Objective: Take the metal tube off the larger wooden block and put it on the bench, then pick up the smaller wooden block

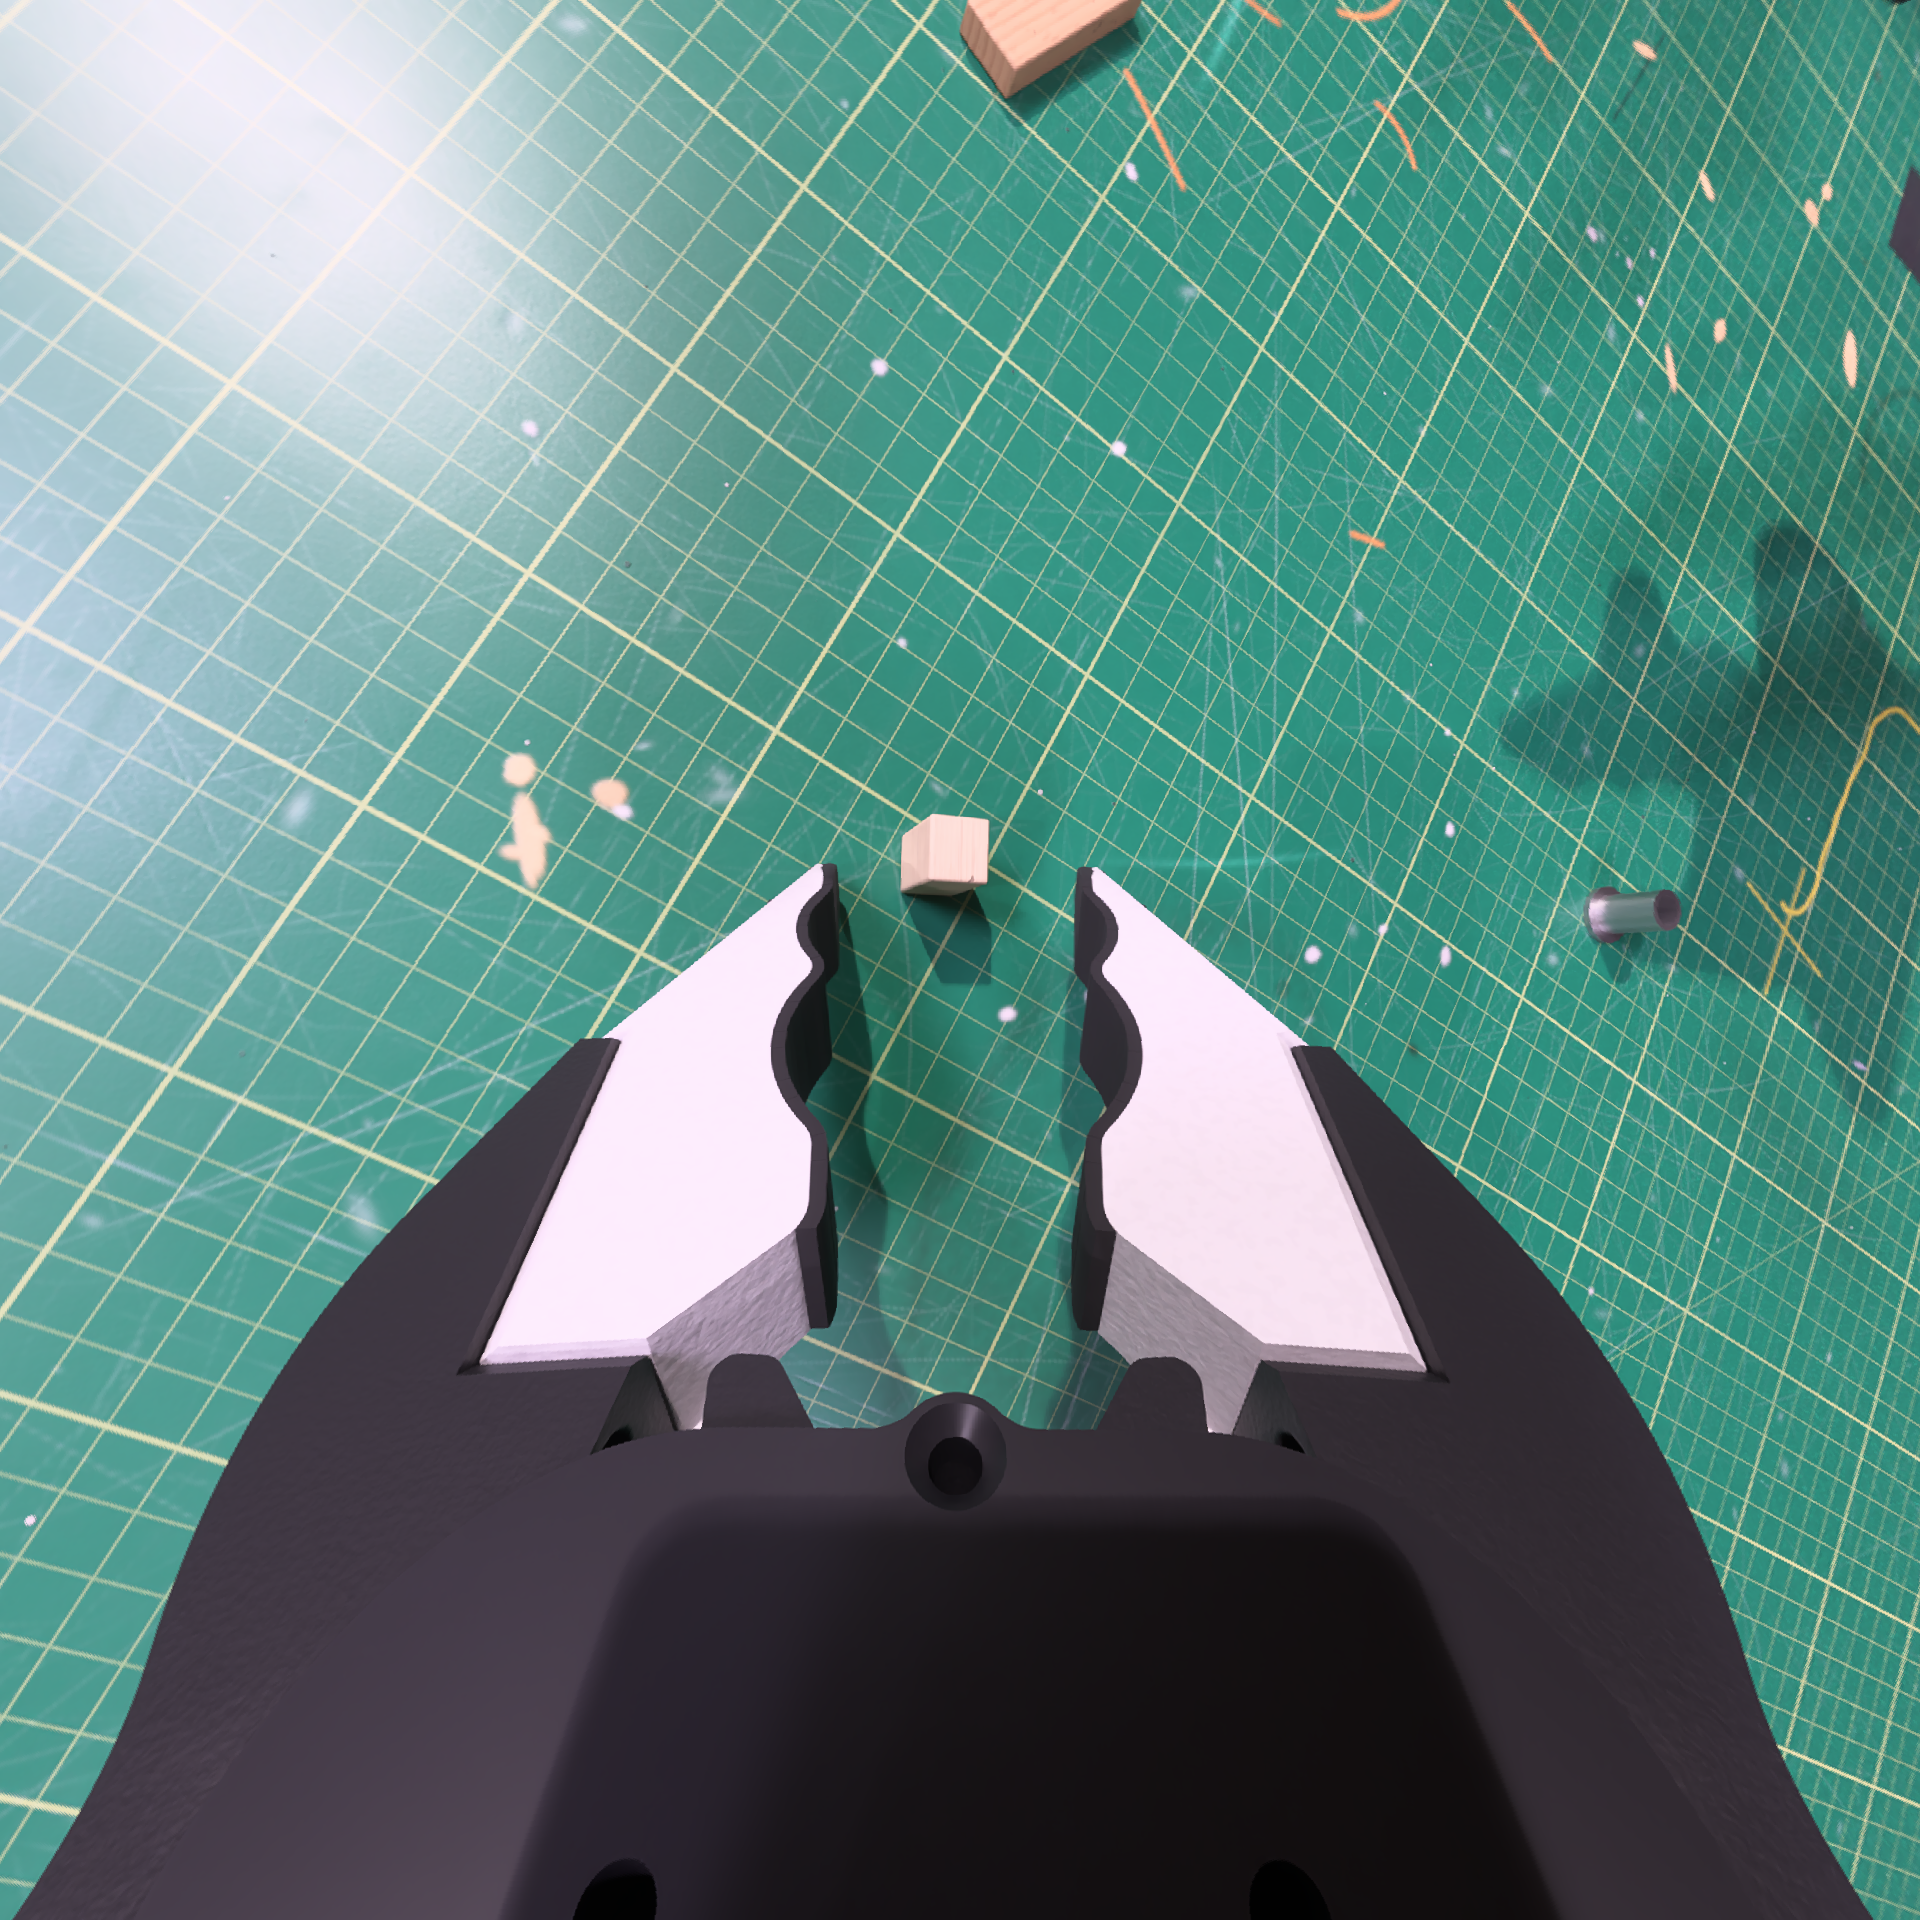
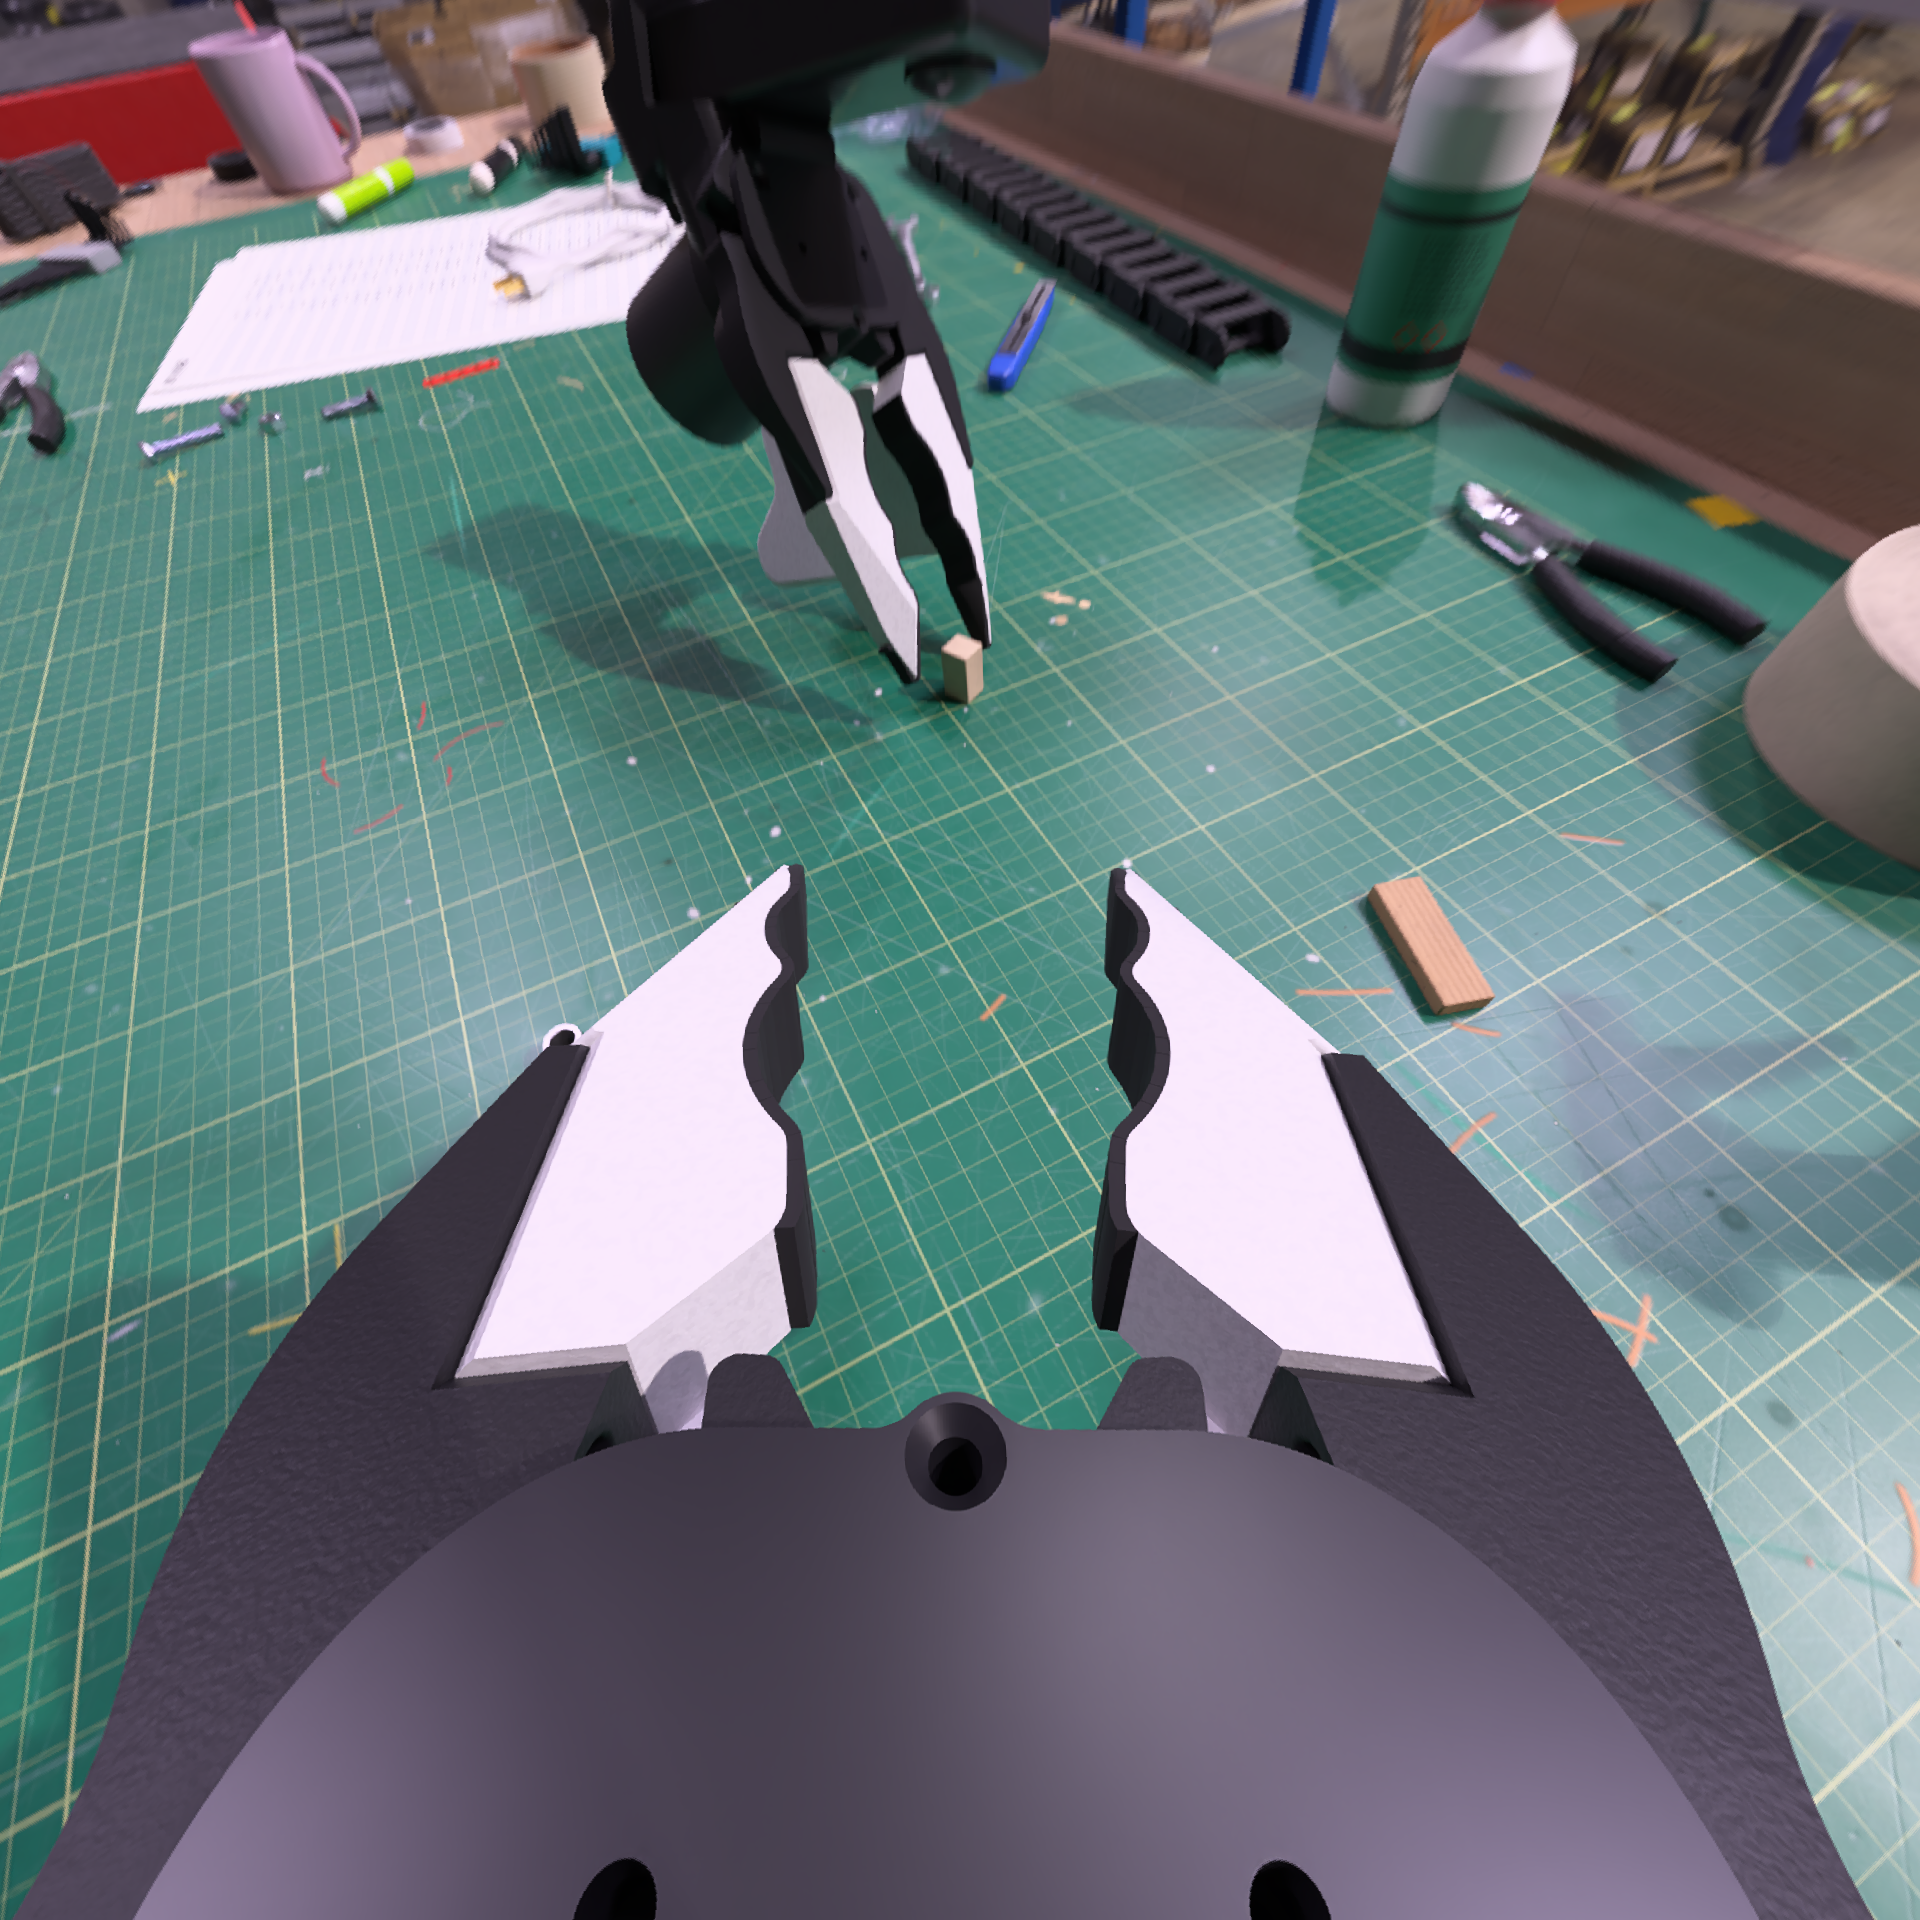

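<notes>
The smaller wooden block is a pale cube standing on the green cutting mat. It sits just beyond my left gripper's fingertips, in line with the gap. The left gripper is open and empty. In the right wrist view it points down with the block by its tips. The metal tube lies on its side on the mat, off to the right. The larger wooden block lies flat farther off and also shows in the right wrist view. My right gripper is open and empty above the mat.
A green and white bottle, pliers and a tan cylinder stand at the right. A blue knife, a black cable chain, a paper sheet, bolts and a pink mug lie farther back.
</notes>
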`<action>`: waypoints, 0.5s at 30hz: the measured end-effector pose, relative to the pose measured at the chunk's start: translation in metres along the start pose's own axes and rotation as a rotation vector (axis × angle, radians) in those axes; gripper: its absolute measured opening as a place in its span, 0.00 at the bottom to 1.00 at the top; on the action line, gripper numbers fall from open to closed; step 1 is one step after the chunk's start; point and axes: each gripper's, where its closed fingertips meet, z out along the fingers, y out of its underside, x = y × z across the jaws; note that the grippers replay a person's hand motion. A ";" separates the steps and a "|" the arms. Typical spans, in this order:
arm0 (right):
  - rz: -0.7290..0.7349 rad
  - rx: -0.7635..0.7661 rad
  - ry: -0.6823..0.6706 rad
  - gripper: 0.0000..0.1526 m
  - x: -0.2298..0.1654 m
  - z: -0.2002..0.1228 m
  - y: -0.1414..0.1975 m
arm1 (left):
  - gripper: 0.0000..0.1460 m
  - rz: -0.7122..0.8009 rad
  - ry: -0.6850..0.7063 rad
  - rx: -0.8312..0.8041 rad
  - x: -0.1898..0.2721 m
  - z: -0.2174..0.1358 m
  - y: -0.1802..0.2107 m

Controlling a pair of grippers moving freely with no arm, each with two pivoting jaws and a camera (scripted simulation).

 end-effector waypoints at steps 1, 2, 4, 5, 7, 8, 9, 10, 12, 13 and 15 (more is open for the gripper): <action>0.004 -0.026 -0.018 0.36 0.002 0.003 0.003 | 0.29 0.002 0.002 -0.007 0.000 0.001 -0.001; 0.008 -0.056 -0.044 0.35 0.003 0.007 0.007 | 0.28 0.005 0.001 -0.014 0.001 0.002 -0.001; 0.018 -0.087 -0.102 0.34 0.002 0.013 0.012 | 0.24 0.023 -0.011 -0.031 0.002 0.005 -0.002; 0.024 -0.085 -0.130 0.33 0.001 0.016 0.012 | 0.21 0.039 -0.023 -0.044 0.003 0.006 -0.002; 0.041 -0.074 -0.165 0.30 0.006 0.018 0.009 | 0.15 0.055 -0.055 -0.068 0.001 0.007 -0.001; 0.055 -0.067 -0.173 0.30 0.010 0.019 0.006 | 0.09 0.058 -0.067 -0.074 0.000 0.007 -0.001; 0.073 -0.059 -0.186 0.30 0.015 0.020 0.004 | 0.08 0.060 -0.068 -0.071 0.001 0.008 -0.001; 0.096 -0.051 -0.204 0.29 0.020 0.020 0.000 | 0.08 0.056 -0.063 -0.061 0.001 0.008 -0.002; 0.138 -0.035 -0.242 0.29 0.028 0.022 -0.006 | 0.08 0.038 -0.048 -0.032 0.002 0.008 -0.002; 0.151 -0.031 -0.263 0.29 0.032 0.023 -0.009 | 0.07 0.027 -0.037 -0.013 0.002 0.008 -0.002; 0.156 -0.028 -0.283 0.29 0.041 0.025 -0.013 | 0.07 -0.001 -0.001 0.035 0.004 0.007 -0.004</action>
